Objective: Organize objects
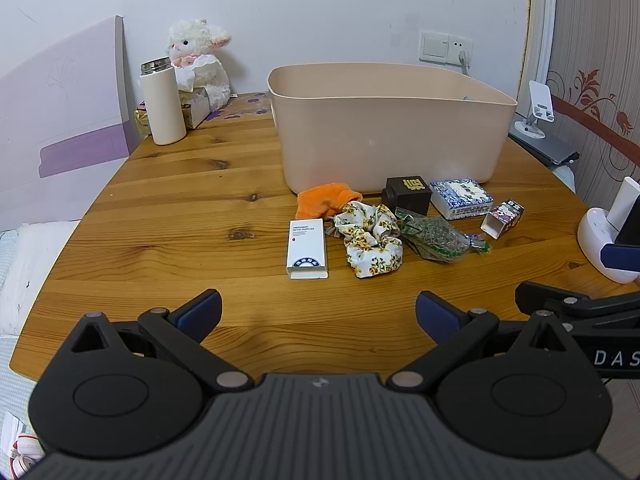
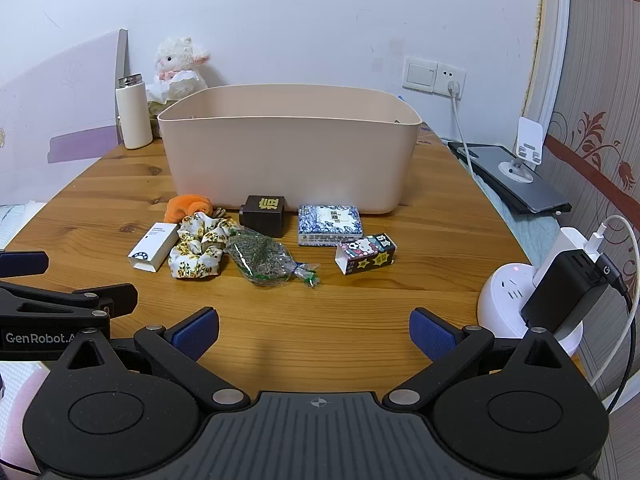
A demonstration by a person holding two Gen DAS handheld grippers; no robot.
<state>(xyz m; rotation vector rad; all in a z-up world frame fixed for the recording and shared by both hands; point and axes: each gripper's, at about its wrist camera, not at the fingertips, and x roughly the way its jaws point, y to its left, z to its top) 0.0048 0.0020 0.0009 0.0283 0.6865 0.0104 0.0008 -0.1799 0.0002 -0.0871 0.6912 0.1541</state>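
Note:
A beige plastic bin stands at the back of the wooden table. In front of it lie an orange cloth, a white box, a floral scrunchie, a dark cube box, a clear bag of green bits, a blue-white patterned box and a cartoon box. My left gripper and right gripper are open and empty, near the table's front edge, short of the objects.
A white bottle, a plush lamb and a tissue pack stand at the back left. A round power strip with chargers sits at the right edge. A phone stand and tablet lie beyond.

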